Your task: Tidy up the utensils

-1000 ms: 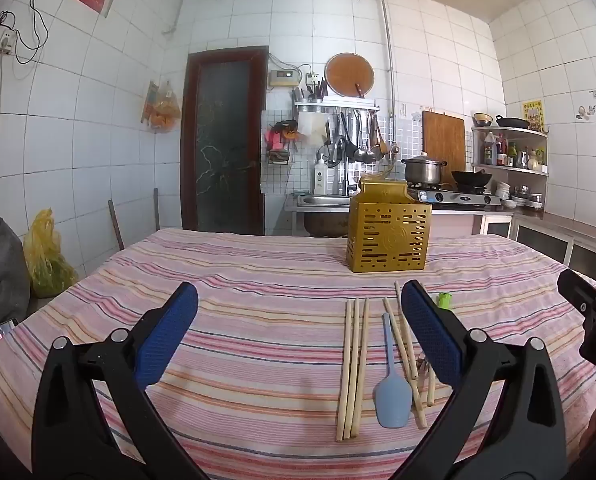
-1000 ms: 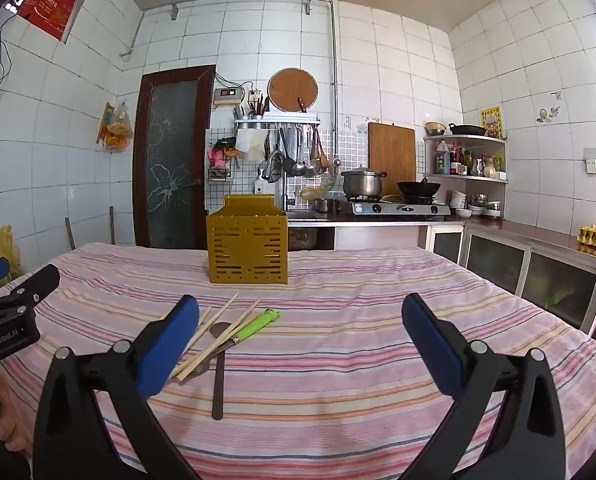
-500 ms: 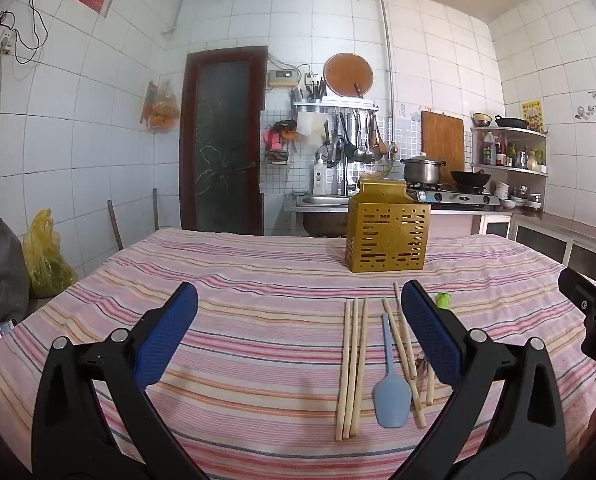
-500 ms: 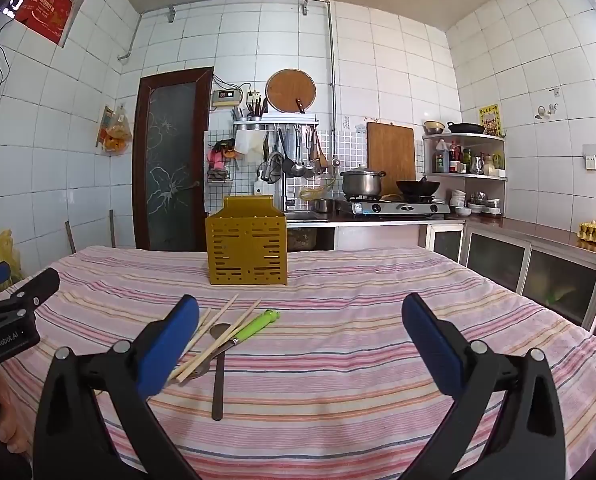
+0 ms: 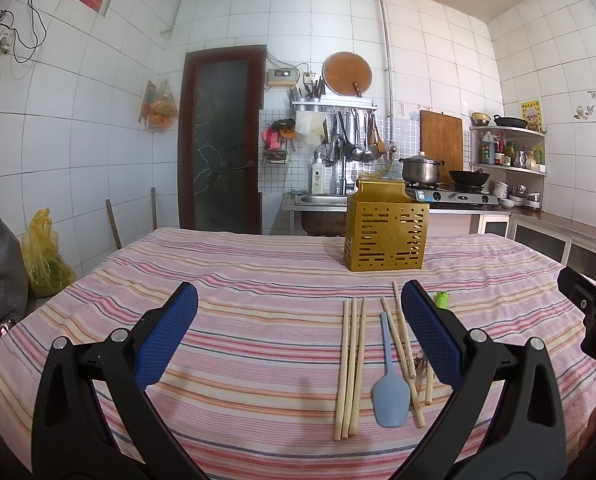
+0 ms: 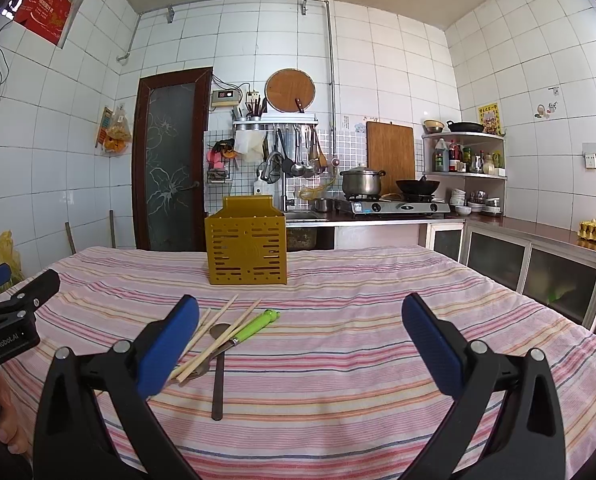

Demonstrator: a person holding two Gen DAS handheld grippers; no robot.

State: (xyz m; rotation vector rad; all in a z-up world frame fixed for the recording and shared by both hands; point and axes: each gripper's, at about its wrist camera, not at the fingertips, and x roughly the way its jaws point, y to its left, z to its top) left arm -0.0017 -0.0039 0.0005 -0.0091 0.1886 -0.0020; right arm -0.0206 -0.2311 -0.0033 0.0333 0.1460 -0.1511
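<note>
A gold perforated utensil holder (image 5: 386, 236) stands upright at the table's far middle; it also shows in the right wrist view (image 6: 246, 251). Three wooden chopsticks (image 5: 352, 364) lie side by side, with a light blue spatula (image 5: 391, 384) and more chopsticks (image 5: 402, 344) to their right. In the right wrist view, crossed chopsticks (image 6: 218, 338), a green-handled knife (image 6: 254, 326) and a dark-handled spoon (image 6: 218, 376) lie together. My left gripper (image 5: 298, 332) is open and empty above the table, left of the utensils. My right gripper (image 6: 298, 332) is open and empty, right of them.
The table (image 5: 238, 288) wears a pink striped cloth. The right gripper's body (image 5: 590, 312) shows at the left view's right edge, the left gripper's body (image 6: 10, 320) at the right view's left edge. A counter with stove and pots (image 6: 378, 196) stands behind.
</note>
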